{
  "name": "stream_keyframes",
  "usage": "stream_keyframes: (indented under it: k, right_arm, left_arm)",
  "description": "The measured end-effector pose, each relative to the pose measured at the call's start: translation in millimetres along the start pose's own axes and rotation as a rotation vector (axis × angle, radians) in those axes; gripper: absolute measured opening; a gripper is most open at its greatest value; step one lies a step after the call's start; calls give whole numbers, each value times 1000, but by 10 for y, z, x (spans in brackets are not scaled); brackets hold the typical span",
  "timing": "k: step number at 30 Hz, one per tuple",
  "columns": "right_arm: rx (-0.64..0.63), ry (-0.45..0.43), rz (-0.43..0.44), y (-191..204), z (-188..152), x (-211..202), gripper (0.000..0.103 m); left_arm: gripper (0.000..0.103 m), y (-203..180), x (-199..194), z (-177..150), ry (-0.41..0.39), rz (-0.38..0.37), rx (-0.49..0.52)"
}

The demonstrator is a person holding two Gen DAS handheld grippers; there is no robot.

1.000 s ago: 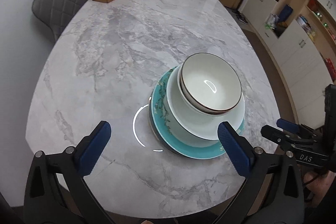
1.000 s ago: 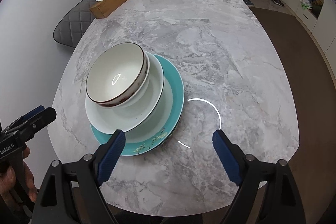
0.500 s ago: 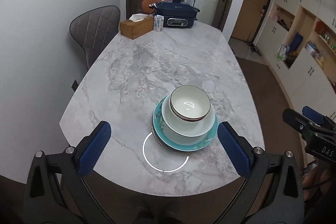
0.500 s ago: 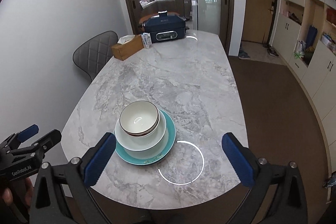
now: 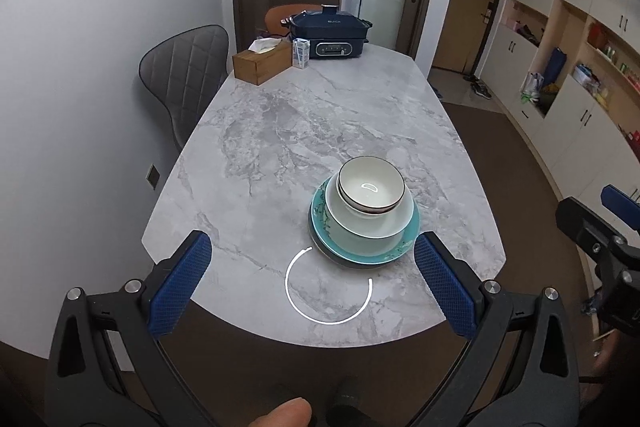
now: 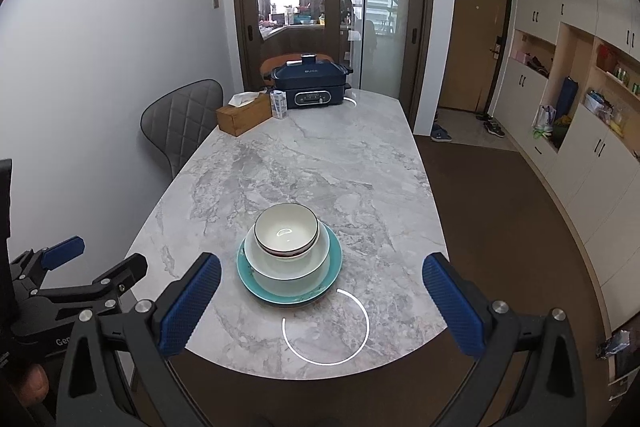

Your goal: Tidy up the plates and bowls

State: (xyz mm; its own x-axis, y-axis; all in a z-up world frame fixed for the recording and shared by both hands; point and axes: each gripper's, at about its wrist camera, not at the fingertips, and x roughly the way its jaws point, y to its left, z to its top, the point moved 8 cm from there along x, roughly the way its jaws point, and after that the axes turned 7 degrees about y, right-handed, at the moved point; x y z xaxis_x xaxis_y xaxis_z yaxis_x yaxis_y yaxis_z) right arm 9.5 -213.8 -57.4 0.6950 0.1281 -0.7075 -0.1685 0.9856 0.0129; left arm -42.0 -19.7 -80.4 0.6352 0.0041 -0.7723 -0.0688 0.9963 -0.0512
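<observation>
Marble counter (image 6: 320, 163) carries one nested stack near its front edge: rimmed bowl (image 6: 286, 235) in white bowl (image 6: 288, 267) on teal plate (image 6: 256, 277), centred at 12 o'clock. Left tool (image 5: 312, 283) and right tool (image 6: 320, 303) both stand wide open, empty, well back. You appear finished; withdraw level, avoid clipping the stack.
</observation>
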Motion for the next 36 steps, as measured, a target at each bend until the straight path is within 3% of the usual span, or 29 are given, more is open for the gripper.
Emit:
stream_keyframes:
  k: [4, 36]
  right_arm:
    - [36, -9, 25, 24, -1, -68, 103]
    - [59, 8, 27, 13, 19, -67, 103]
  left_arm:
    - [102, 8, -133, 58, -11, -38, -2]
    - [102, 72, -30, 110, 23, -28, 6]
